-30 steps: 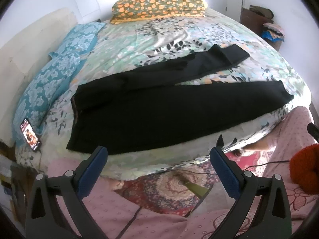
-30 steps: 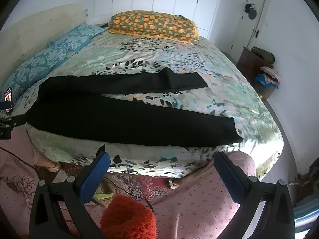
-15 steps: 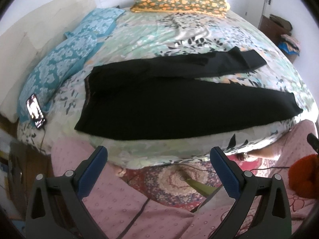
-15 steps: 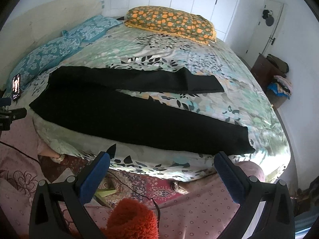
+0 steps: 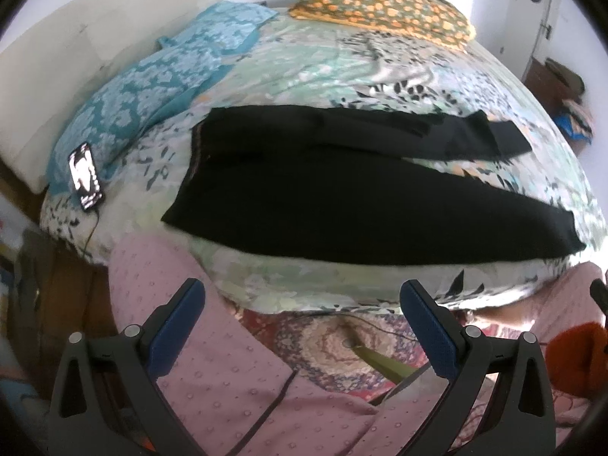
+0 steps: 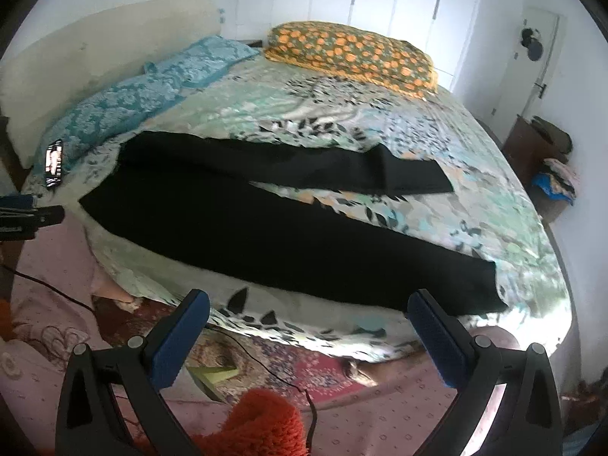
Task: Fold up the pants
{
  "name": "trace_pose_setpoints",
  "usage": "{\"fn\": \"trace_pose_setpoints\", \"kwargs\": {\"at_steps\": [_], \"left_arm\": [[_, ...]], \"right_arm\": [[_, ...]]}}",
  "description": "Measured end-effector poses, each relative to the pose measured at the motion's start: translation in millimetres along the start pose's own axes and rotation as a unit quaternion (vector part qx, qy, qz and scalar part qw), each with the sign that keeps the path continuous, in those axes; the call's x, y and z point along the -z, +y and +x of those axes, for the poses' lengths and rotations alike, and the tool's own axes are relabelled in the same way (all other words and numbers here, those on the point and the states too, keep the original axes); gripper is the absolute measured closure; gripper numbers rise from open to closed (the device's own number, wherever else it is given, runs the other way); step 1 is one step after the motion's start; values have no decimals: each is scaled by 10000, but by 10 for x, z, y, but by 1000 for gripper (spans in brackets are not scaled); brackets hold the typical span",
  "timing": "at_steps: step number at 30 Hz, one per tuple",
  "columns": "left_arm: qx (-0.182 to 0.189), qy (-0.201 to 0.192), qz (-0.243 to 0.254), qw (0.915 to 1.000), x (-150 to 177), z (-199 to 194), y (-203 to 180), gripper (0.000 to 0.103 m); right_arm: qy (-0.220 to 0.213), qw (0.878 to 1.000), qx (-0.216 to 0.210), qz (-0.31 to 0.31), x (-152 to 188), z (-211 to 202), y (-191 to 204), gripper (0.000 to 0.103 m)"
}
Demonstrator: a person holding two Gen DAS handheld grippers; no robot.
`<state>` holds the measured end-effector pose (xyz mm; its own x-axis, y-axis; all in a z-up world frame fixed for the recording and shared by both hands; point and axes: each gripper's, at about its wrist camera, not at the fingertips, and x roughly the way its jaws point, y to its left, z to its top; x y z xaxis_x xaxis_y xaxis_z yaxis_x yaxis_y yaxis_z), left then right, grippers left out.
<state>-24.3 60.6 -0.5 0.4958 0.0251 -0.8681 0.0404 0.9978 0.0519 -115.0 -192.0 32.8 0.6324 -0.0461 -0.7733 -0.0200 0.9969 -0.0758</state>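
Black pants (image 5: 342,190) lie spread flat on the bed, waistband at the left, the two legs running right in a V; they also show in the right wrist view (image 6: 288,224). The near leg lies along the bed's front edge. My left gripper (image 5: 302,300) is open and empty, short of the front edge, below the pants. My right gripper (image 6: 307,311) is open and empty, short of the front edge near the near leg's cuff end. The left gripper's tip (image 6: 30,212) shows at the far left in the right wrist view.
The bed (image 5: 342,60) has a floral cover, teal pillows (image 5: 159,76) at the left and an orange-patterned pillow (image 5: 383,3) at the back. A phone (image 5: 85,176) lies near the left corner. A patterned rug (image 5: 334,342), cables and pink fabric (image 5: 235,391) are below. A wooden cabinet (image 6: 539,159) stands at the right.
Both grippers have moved up and toward the bed; the pants look larger and shifted in both views. The pants themselves have not moved. Both grippers stay open.
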Motion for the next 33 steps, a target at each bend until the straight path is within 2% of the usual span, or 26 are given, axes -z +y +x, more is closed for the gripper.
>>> {"fn": "trace_pose_setpoints", "kwargs": {"at_steps": [5,12,24,33], "left_arm": [[14,-31,92,10000,0,1,-9,1],[54,-47,440,9990,-13,-7,-192,1],[67,5,661,9978,-28,33,-291,1],[19,12,786,9969,-39,35,-357,1]], "right_arm": [[-28,10000,-15,-74,-2,-23,49,0],[-2,9996,139,249,34,-72,-111,0],[161,9942,475,951,150,-60,-449,0],[195,9854,970,1384,230,-119,-676,0]]}}
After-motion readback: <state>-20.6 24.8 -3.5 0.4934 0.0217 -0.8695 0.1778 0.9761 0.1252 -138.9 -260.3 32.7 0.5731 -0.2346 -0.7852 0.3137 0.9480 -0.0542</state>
